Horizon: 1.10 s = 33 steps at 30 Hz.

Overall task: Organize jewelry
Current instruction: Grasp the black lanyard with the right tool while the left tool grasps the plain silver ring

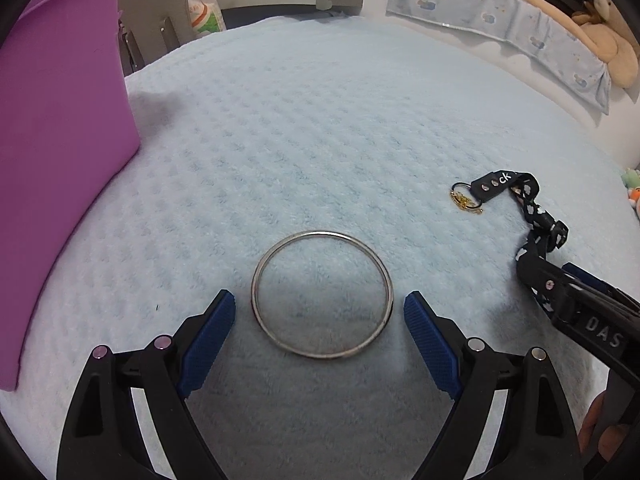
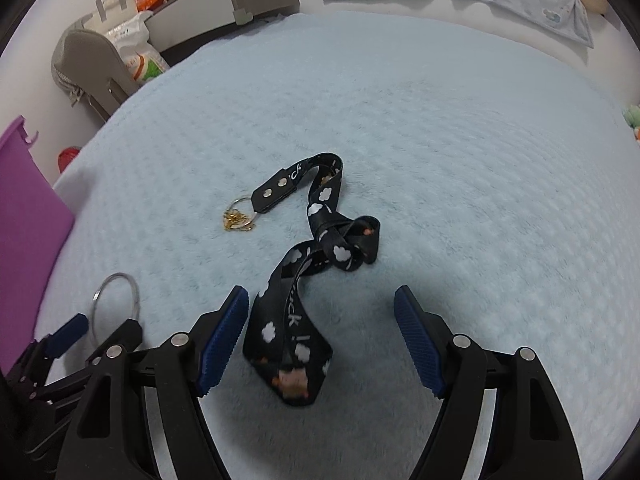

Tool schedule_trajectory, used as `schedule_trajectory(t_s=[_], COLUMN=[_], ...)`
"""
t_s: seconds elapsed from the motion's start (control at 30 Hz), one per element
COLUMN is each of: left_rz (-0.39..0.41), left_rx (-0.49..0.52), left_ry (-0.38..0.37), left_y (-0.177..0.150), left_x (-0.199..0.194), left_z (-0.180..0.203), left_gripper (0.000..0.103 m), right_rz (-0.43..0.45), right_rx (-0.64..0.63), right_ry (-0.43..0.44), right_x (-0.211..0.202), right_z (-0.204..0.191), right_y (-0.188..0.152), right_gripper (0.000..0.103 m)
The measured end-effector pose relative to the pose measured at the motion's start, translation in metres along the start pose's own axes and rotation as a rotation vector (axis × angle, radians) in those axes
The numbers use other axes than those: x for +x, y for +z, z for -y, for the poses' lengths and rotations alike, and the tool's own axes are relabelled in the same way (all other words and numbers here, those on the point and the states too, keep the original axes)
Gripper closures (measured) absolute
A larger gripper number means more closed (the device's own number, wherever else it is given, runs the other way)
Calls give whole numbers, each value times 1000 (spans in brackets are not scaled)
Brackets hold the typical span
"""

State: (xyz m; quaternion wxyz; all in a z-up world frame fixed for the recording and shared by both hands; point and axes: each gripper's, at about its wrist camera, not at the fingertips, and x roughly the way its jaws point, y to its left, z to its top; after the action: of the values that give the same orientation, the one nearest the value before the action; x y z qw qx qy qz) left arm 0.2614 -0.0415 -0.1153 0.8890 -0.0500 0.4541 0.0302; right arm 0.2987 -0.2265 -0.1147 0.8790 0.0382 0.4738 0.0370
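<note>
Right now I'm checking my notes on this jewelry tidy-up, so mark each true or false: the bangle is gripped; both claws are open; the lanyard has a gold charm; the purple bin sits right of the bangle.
1. The thin silver metal bangle is gripped by the left claw. False: it lies free on the pale blue fleece blanket.
2. Both claws are open. True; the right claw too.
3. The black cloud-print lanyard carries a gold charm. True.
4. The purple plastic bin sits right of the bangle. False: left.
</note>
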Motion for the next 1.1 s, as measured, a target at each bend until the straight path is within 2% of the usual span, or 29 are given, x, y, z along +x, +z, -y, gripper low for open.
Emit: schedule_trajectory(t_s=[0.43,0.6,0.67,0.8,0.83,0.87,0.93,0.97,1.0,1.03,1.1], left_rz=[6,1,2,19,25,28,30,32,34,35,35], left_rx=[17,30,21,-3,-5,-3,-2,-7,-14,-20,-20], left_ry=[23,54,46,39,36,34,27,18,8,-2,-12], left_y=[6,7,6,3,2,2,0,0,0,-1,-3], left_x=[17,21,19,12,10,9,7,6,4,3,1], left_z=[7,11,10,5,4,2,0,-2,-4,-6,-9], left_gripper=[7,6,10,29,31,31,32,32,32,32,32], right_rz=[23,36,38,43,43,43,48,48,49,52,58], right_rx=[-83,-99,-109,-127,-134,-142,-152,-151,-144,-136,-105], right_ry=[-65,-86,-93,-100,-101,-95,-108,-107,-101,-102,-66], right_x=[23,29,31,26,25,25,23,22,20,18,12], right_z=[-5,-8,-13,-19,-21,-24,-28,-29,-28,-26,-19], right_y=[9,11,13,10,10,10,9,9,9,9,9], right_gripper=[31,31,31,48,56,59,75,78,87,91,94])
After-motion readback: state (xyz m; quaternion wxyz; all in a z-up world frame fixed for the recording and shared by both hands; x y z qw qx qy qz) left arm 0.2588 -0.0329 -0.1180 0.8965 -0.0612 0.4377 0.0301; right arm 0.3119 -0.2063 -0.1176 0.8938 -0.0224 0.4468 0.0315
